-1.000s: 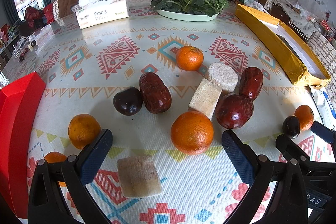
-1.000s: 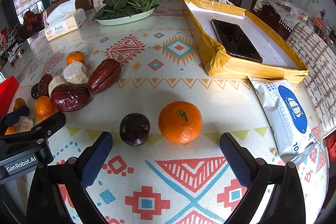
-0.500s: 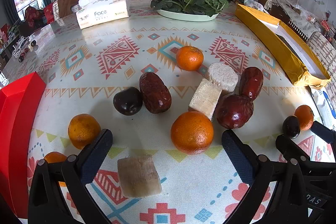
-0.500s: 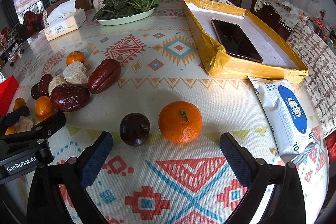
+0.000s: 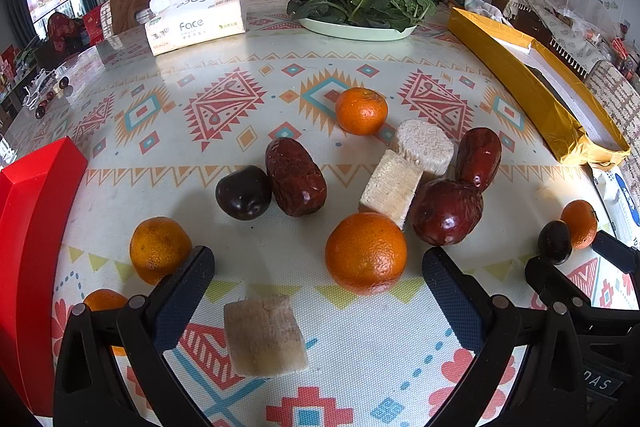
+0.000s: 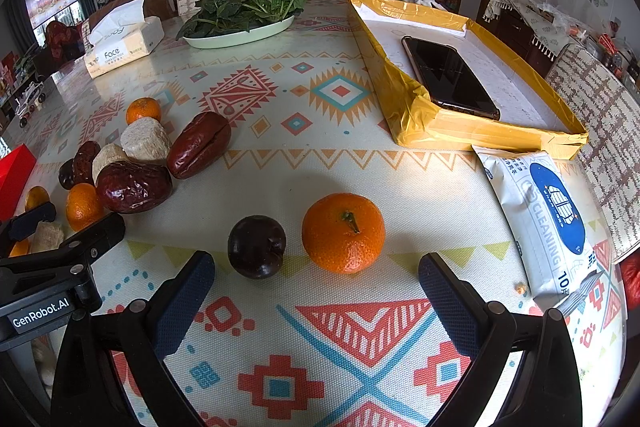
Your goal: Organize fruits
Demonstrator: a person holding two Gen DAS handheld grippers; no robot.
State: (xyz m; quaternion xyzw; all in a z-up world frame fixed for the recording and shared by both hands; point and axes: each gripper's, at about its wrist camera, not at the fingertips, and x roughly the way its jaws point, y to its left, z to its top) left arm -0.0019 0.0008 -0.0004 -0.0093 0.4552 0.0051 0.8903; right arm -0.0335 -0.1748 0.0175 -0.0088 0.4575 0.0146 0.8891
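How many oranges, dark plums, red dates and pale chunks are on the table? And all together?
Oranges: 5
Dark plums: 2
Red dates: 3
Pale chunks: 3
Total: 13

Black tool [image 6: 310, 291] frames, blue textured pads [image 6: 182, 305], silver screws, GenRobot.AI label

Left gripper [image 5: 318, 289] held wide open above the bench [image 5: 248, 75], a pale cut block [image 5: 264, 335] and an orange [image 5: 365, 253] framed between its fingers, red box [image 5: 28, 227] seen at left
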